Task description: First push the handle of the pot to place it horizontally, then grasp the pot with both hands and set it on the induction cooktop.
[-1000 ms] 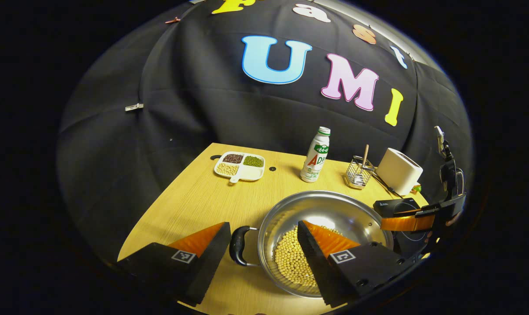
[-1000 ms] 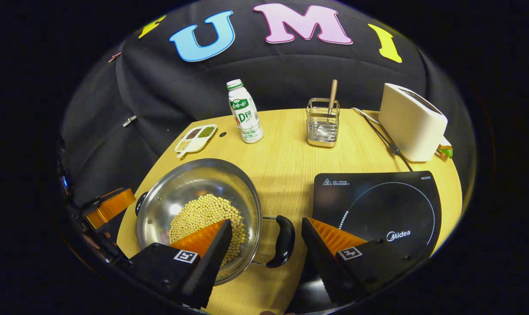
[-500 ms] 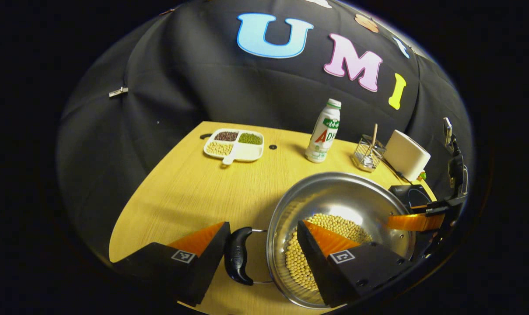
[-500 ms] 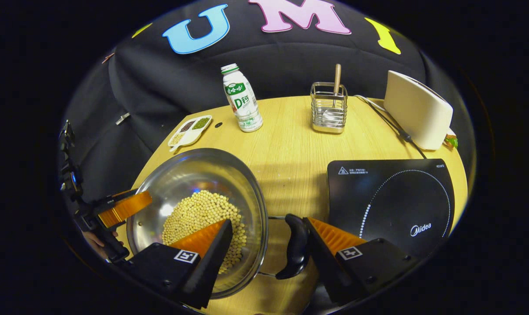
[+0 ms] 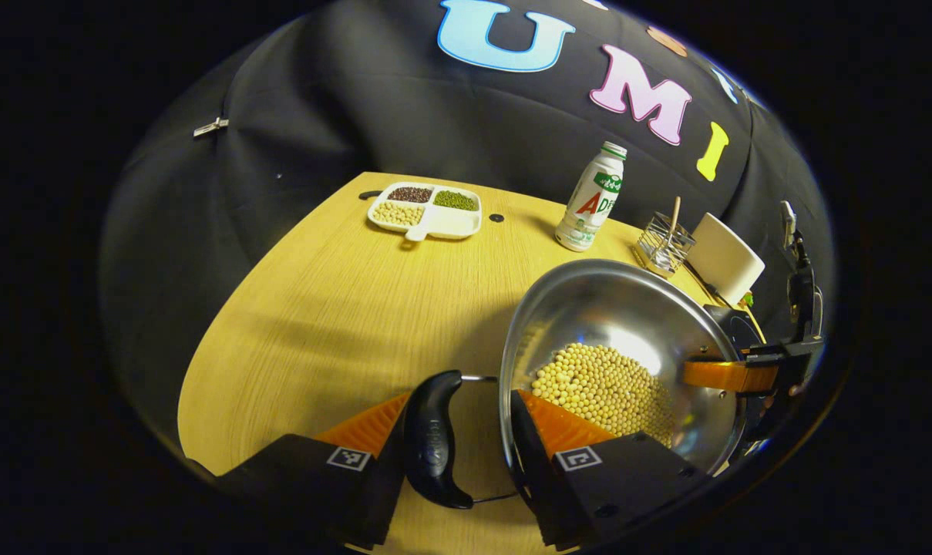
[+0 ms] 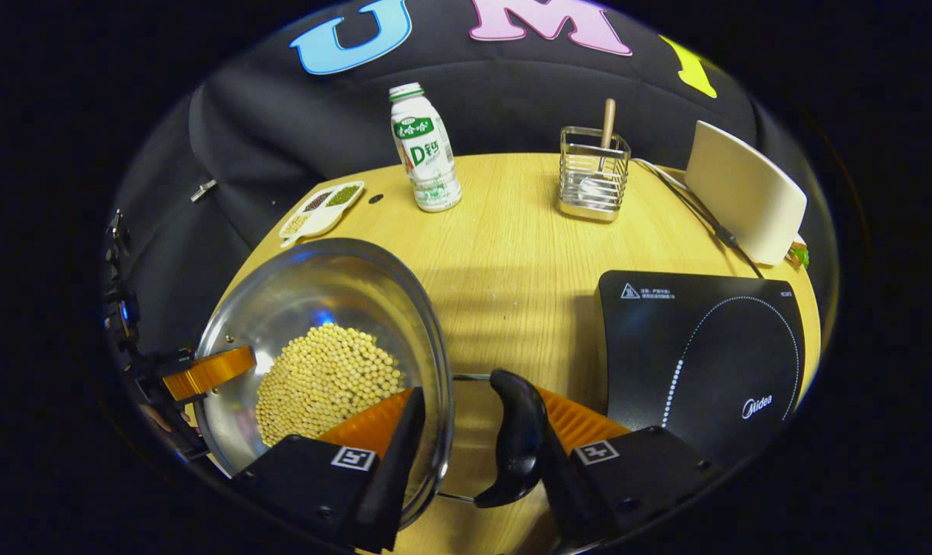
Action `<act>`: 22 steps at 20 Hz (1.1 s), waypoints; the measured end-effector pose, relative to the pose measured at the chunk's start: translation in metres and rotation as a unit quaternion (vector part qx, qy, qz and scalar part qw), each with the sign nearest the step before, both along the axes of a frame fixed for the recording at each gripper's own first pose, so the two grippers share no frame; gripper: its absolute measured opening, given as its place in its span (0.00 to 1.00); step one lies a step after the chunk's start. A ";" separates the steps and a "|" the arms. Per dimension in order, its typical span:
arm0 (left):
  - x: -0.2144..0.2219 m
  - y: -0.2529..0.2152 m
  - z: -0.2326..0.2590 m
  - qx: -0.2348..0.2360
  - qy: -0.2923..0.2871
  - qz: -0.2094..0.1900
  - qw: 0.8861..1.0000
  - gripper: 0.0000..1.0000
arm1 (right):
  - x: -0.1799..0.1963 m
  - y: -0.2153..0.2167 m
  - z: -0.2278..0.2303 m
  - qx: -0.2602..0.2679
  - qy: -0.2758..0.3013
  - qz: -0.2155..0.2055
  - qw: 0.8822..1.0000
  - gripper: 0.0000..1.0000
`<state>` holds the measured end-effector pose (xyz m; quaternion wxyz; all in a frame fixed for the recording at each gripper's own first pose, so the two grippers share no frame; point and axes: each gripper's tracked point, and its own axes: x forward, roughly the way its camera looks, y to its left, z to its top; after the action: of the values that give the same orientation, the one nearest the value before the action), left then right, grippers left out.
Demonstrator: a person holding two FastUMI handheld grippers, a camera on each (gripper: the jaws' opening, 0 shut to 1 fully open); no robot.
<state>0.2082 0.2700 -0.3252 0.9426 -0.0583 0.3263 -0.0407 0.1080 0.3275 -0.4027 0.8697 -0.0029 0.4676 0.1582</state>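
A steel pot (image 5: 612,308) with soybeans (image 5: 600,385) in it sits on the wooden table (image 5: 334,308). My left gripper (image 5: 459,401) is closed over the pot's near side: one finger lies against the black handle (image 5: 431,439), the other inside the wall. In the right gripper view the pot (image 6: 319,285) is at the left. My right gripper (image 6: 481,397) clamps the opposite black handle (image 6: 516,435) and the rim the same way. The black induction cooktop (image 6: 697,347) lies on the table to the right of the pot, apart from it.
A milk bottle (image 6: 423,150), a wire holder (image 6: 593,173) with a wooden-handled utensil and a white toaster (image 6: 747,196) with its cord stand along the back. A divided dish (image 5: 427,210) of beans sits at the far left corner.
Both grippers have moved in over the pot's two handles and narrowed from wide open to closed on them. The pot now looks larger and nearer in both views.
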 end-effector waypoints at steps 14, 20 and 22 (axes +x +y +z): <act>0.001 0.001 0.004 -0.002 0.004 0.011 1.000 0.63 | -0.010 0.000 0.006 0.019 0.001 -0.004 1.000 0.65; -0.025 -0.005 0.047 0.016 -0.013 0.009 1.000 0.63 | -0.020 -0.005 0.044 0.028 -0.012 -0.002 1.000 0.64; -0.034 -0.016 0.064 0.019 -0.018 0.008 1.000 0.63 | -0.025 -0.016 0.063 0.030 -0.016 -0.006 0.999 0.64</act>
<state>0.1742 0.2544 -0.2609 0.9496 -0.0418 0.3093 -0.0281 0.0832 0.3116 -0.3396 0.8775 0.0238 0.4490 0.1668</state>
